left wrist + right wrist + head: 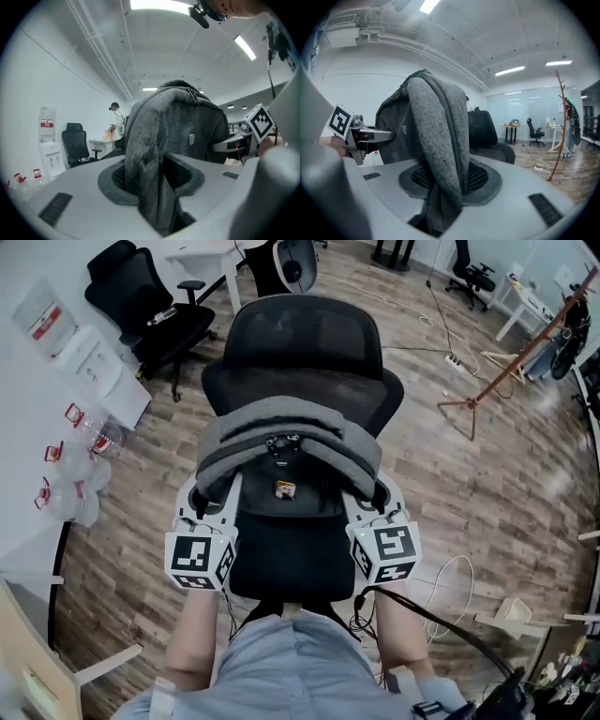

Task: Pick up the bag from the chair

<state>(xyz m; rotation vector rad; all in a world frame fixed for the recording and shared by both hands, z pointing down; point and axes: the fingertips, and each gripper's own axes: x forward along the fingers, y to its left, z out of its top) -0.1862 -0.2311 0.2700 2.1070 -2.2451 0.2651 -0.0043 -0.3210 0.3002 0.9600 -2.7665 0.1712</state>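
I hold a grey fabric backpack (286,432) up with both tools, one on each side. My left hand-held gripper (208,493) has its jaws closed part way and they squeeze a thick grey strap (145,145) of the bag. The strap runs down between the dark mesh pads (185,173) and fills the gap. My right hand-held gripper (370,495) does the same with the other grey strap (440,131), which hangs down through its jaws. So each tool has a firm hold of one strap, and neither is wide open or fully closed.

The bag hangs between the two tools, with its rounded top and small zip pulls (281,442) facing up at me. It is over the seat (291,563) of the black mesh office chair (305,338), just in front of the backrest. I cannot see if the bottom of the bag touches the seat. From the left gripper view I can see my other tool (234,138) poking out from behind the bag, with its black and white marker cube (259,119).

The chair stands on a brown wooden floor (487,484). A second black office chair (150,301) is off to the left near a white wall. A tall wooden coat stand (506,362) is far off on the right. Some clear plastic bottles with red labels (70,460) sit at the left edge
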